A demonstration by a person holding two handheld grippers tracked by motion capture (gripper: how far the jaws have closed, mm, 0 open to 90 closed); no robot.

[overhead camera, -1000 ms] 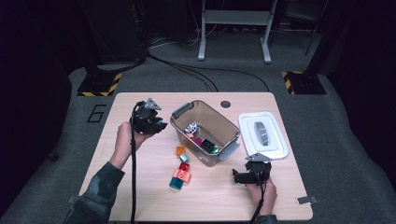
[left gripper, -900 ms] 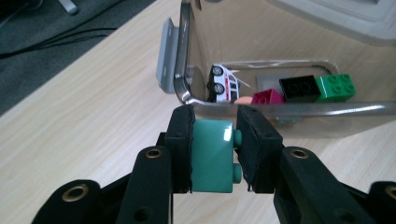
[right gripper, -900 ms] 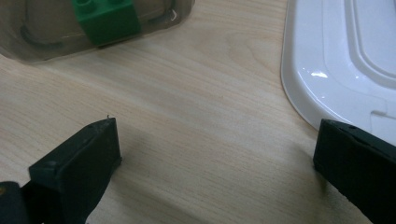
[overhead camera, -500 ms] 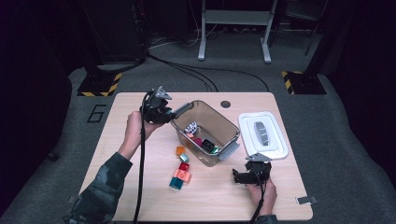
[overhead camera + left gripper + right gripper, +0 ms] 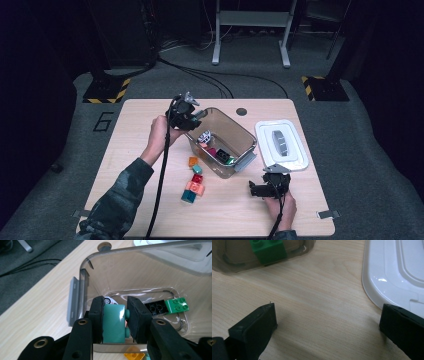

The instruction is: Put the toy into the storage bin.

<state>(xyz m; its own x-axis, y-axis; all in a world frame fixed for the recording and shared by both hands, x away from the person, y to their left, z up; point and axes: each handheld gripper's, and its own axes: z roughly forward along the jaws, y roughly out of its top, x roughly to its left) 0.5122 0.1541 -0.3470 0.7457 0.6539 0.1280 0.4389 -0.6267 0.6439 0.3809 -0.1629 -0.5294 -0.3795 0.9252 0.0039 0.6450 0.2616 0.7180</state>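
High view: my left hand-held gripper (image 5: 194,116), clamped on a teal plastic building brick (image 5: 113,322), has travelled from the worktop's (image 5: 130,125) left side to above the clear plastic bin's (image 5: 248,147) rim. Drop next, I judge. Right hand-held gripper (image 5: 260,188) rests apart, empty.

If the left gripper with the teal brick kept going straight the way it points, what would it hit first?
Probably the bottom of the clear bin: the left gripper, shut on the teal brick, aims down into it, near the black brick and green brick. Depth is hard to judge.
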